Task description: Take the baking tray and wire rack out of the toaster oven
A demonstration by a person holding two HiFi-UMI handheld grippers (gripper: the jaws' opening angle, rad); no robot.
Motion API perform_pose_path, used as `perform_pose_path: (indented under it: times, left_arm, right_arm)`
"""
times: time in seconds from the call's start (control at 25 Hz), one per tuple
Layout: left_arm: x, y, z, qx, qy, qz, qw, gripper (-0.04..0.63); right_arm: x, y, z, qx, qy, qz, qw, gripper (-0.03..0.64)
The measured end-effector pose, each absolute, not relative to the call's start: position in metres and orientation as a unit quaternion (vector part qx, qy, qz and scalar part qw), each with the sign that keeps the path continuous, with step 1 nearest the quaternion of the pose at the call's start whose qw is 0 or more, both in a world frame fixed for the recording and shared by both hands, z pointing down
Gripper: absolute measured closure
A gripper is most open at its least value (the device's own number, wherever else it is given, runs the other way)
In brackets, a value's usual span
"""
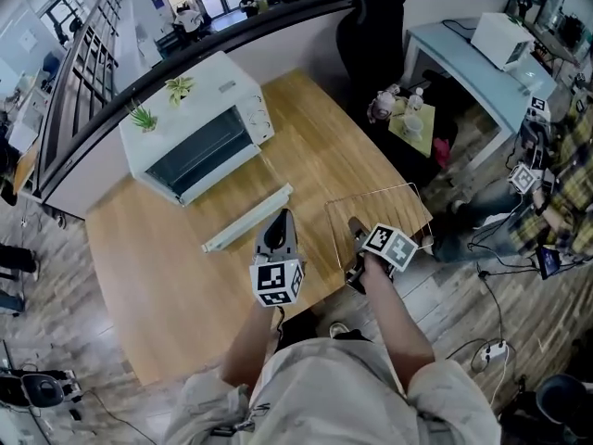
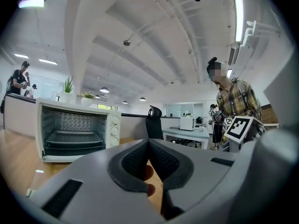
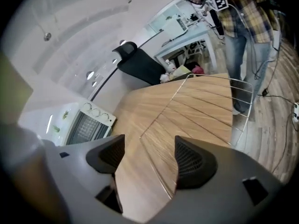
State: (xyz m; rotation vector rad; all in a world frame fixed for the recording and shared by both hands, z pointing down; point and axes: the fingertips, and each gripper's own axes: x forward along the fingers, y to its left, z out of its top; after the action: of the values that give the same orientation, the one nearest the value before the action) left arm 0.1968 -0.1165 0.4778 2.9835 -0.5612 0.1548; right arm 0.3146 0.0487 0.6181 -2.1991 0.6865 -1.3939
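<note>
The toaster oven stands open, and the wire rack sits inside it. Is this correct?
No. The wire rack is not inside; it lies on the table, outside the toaster oven, as the head view shows. The oven does stand open.

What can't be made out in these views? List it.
- Head view: toaster oven interior, too dark and steeply seen to tell its contents.
- Right gripper view: wire rack's near edge, hidden by the right tool.
- Left gripper view: oven dials, markings too small.
</note>
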Motion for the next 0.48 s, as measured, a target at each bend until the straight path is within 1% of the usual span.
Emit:
perform_pose_path:
  times: [0.16, 0.48]
  left_arm:
    - [0.169, -0.144, 0.474, 0.971, -0.227, 0.050, 0.057, 0.581]
    - [0.107, -0.196, 0.468, 0.951, -0.297, 0.048, 0.066, 0.581]
  right_arm:
    - [0.304, 0.005, 0.604, -0.778, 0.323, -0.496, 0.211, 0.287]
    - [0.274, -0.079, 0.582, -0.750, 0.425, -0.471, 0.187, 0.287]
